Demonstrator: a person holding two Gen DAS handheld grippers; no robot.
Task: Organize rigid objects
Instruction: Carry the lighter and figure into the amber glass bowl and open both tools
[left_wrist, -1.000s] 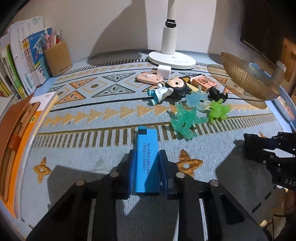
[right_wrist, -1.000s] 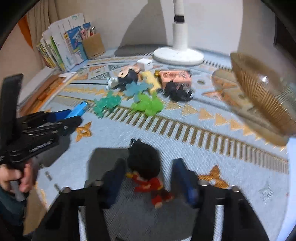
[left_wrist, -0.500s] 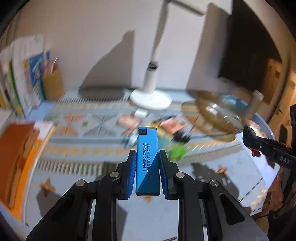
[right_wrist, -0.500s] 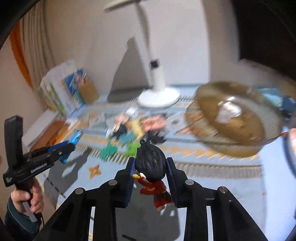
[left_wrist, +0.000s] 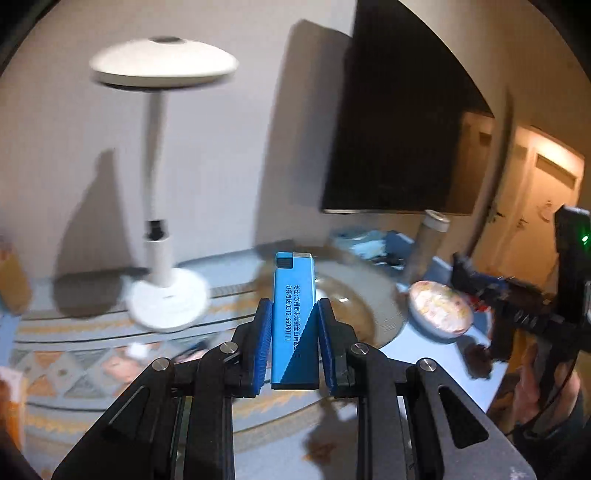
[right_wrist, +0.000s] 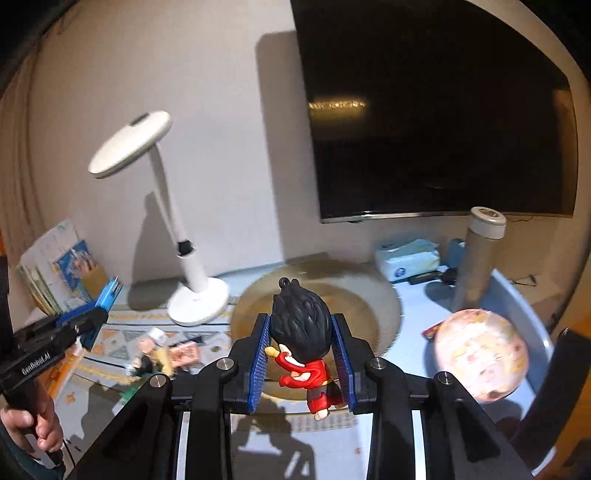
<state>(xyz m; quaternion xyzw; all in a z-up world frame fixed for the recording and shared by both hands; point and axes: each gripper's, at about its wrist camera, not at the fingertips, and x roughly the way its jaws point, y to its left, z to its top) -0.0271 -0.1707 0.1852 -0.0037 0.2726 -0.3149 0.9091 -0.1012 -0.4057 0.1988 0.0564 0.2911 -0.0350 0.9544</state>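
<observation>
Both grippers raised, each loaded.
The left gripper (left_wrist: 294, 334) clamped a blue lighter (left_wrist: 294, 317) upright; the right gripper (right_wrist: 303, 352) gripped a black-haired figurine (right_wrist: 301, 332) above the bowl (right_wrist: 373, 295).

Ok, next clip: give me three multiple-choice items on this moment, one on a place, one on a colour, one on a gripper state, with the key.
1. Place: where does the white desk lamp stand relative to the golden bowl in the right wrist view?
A. To its left
B. Inside it
C. To its right

2. Colour: what colour is the lighter in the left gripper?
A. Red
B. Blue
C. Green

3. State: what is the right gripper doing?
A. Open over the bowl
B. Shut on nothing
C. Shut on the toy figure

Key: 1 A, the lamp's round base sits left of the bowl's rim. 2 B, its body is bright blue with dark printed text. 3 C, both pads press the sides of the figure's black-haired head, and it hangs clear of the cloth.
</observation>
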